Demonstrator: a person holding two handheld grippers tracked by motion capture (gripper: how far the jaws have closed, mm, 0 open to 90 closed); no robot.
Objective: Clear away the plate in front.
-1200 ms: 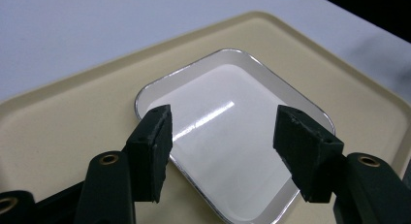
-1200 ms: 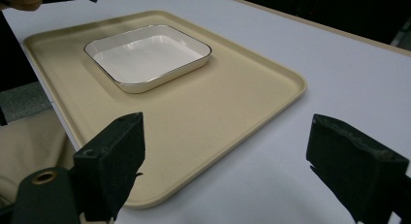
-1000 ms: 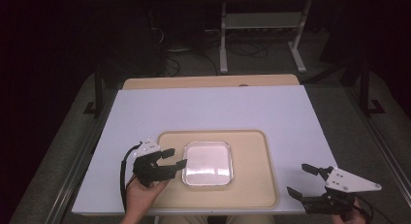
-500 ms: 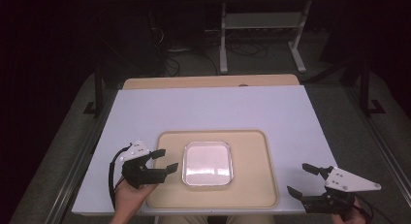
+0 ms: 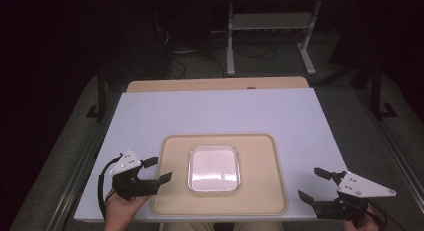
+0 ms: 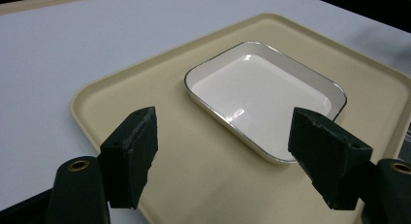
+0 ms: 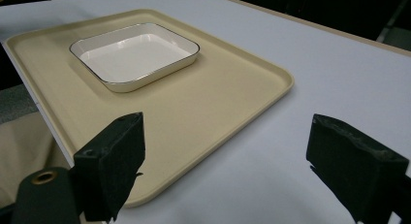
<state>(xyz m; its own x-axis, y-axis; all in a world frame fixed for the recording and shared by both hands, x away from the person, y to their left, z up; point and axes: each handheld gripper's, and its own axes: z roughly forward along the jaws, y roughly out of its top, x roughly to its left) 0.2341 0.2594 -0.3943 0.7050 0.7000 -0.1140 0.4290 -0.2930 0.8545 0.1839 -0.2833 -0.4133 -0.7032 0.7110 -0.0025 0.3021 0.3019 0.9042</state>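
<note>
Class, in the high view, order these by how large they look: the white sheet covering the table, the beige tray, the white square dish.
1. White sheet
2. Beige tray, lying on it
3. White square dish, inside the tray

No legible text, label, brand mark, number or sign found on any surface inspected. The tray point(image 5: 260, 191) is plain beige and unmarked. The dish point(image 5: 213, 168) on it is plain white with a thin dark rim line and carries no print. The table point(image 5: 220, 111) surface is blank. The grey plates on the left gripper point(image 5: 155, 171) and right gripper point(image 5: 314, 185) bear small dark dots, too small to tell as characters. The background is too dark to read.
</note>
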